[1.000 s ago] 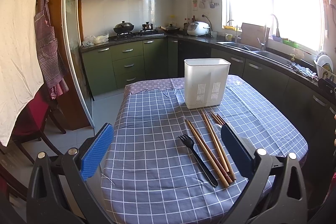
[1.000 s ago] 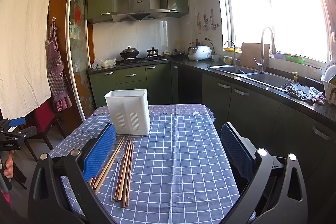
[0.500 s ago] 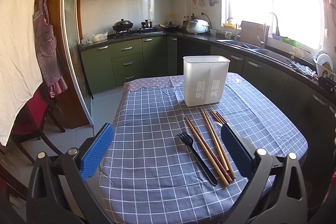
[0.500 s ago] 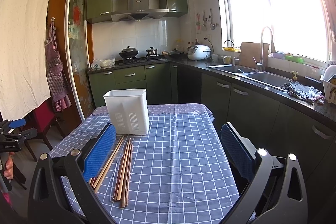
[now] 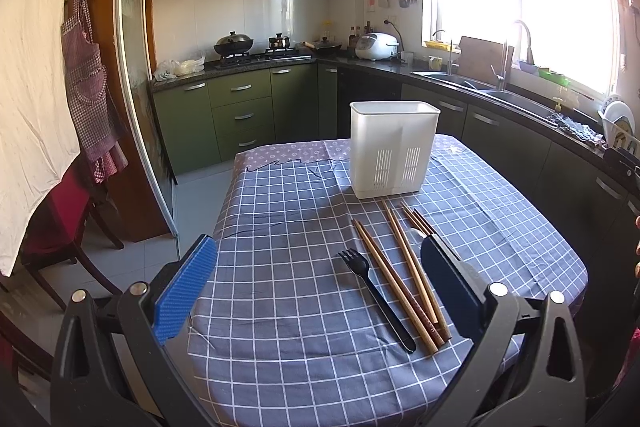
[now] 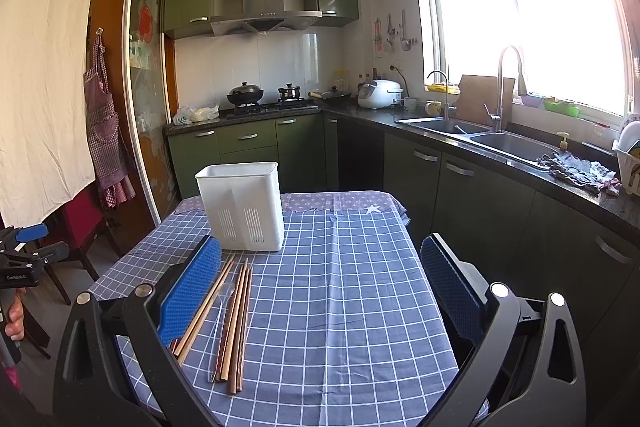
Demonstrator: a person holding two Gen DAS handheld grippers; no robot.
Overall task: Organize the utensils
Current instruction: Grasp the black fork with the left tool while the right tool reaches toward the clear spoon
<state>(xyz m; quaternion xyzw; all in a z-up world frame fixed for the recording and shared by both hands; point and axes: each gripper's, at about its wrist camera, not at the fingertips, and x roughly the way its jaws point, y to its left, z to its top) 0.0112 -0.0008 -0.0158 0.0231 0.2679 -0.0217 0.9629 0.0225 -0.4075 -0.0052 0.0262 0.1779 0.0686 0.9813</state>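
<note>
A white slotted utensil holder [image 5: 394, 149] [image 6: 242, 207] stands upright at the far middle of the blue checked table [image 5: 280, 227] [image 6: 360, 267]. In front of it lie several wooden chopsticks [image 5: 400, 279] [image 6: 232, 315] and a black plastic fork [image 5: 374, 291], side by side. My left gripper [image 5: 316, 267] hovers open over the table's near left part, its right finger beside the chopsticks. My right gripper [image 6: 320, 267] is open above the near edge, its left finger over the chopsticks. Neither holds anything. A pale clear item among the chopsticks is too faint to name.
Green cabinets with a dark counter and sink [image 6: 480, 139] run along the right of the table. A red chair [image 5: 60, 219] and a hanging white sheet [image 5: 32, 107] are on the left. A hand [image 6: 14, 319] holds the left gripper at the right view's left edge.
Both views have drifted slightly, with the holder sitting a little higher in each frame. Nothing on the table has moved, and both grippers stay open.
</note>
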